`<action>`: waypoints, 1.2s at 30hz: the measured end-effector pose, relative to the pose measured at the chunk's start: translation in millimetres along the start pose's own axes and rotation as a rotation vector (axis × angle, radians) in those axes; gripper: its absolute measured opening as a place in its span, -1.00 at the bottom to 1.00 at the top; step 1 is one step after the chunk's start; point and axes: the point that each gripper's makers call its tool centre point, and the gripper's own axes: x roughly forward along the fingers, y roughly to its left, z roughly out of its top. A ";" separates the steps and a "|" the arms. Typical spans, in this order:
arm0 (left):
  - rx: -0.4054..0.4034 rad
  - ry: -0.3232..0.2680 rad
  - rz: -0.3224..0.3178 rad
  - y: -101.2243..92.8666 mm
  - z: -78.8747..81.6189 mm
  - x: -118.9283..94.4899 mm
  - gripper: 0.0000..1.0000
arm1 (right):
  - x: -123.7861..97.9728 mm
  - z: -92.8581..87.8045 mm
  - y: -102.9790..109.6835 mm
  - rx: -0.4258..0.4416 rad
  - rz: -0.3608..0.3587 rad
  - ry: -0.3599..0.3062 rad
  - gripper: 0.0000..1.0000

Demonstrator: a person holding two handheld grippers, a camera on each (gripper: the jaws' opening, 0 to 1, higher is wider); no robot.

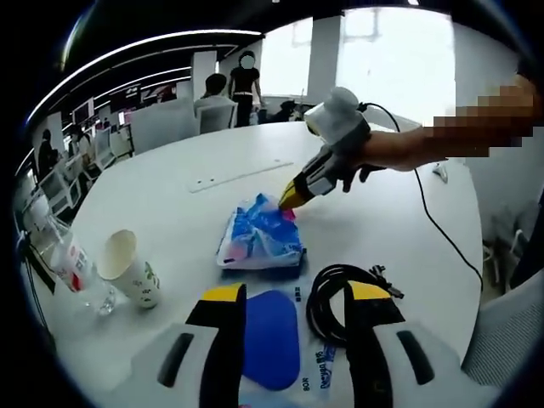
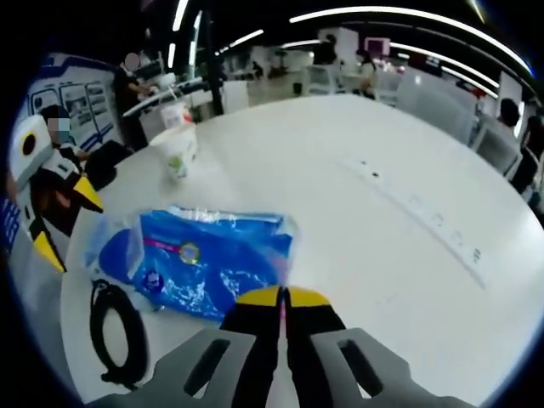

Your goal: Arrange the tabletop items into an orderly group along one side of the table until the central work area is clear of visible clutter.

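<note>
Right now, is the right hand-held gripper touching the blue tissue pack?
Touching. In the left gripper view, the right hand-held gripper's yellow tips meet the blue tissue pack's far corner, with no gap between them.

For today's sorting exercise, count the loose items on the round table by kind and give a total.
Tissue packs: 2
Paper cups: 1
Clear cups: 1
Cable coils: 1
Total: 5

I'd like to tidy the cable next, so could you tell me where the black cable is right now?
In the left gripper view the black cable lies coiled on the white table, just right of the blue packet and near the left tongs.
</note>
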 end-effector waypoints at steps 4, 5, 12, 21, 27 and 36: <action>-0.004 0.004 0.011 3.3 -1.3 0.1 -0.10 | -2.7 -0.5 4.6 0.010 0.009 -0.003 -1.00; -0.022 0.000 0.016 5.2 -0.9 0.0 -0.10 | -3.0 -0.9 5.4 0.018 0.013 -0.002 -1.00; -0.027 -0.005 0.030 7.1 3.5 2.1 -0.13 | -10.0 -1.4 11.0 0.056 0.022 0.002 -1.00; -0.060 0.007 0.032 3.7 1.1 8.2 -0.17 | -19.7 2.3 22.0 0.060 0.034 -0.020 -1.00; -0.073 0.009 0.043 4.5 1.5 8.8 -0.19 | -24.8 1.9 29.8 0.063 0.042 -0.027 -1.00; -0.078 0.035 0.049 4.7 -2.9 9.8 -0.24 | -31.1 4.2 34.4 0.082 0.034 -0.023 -1.00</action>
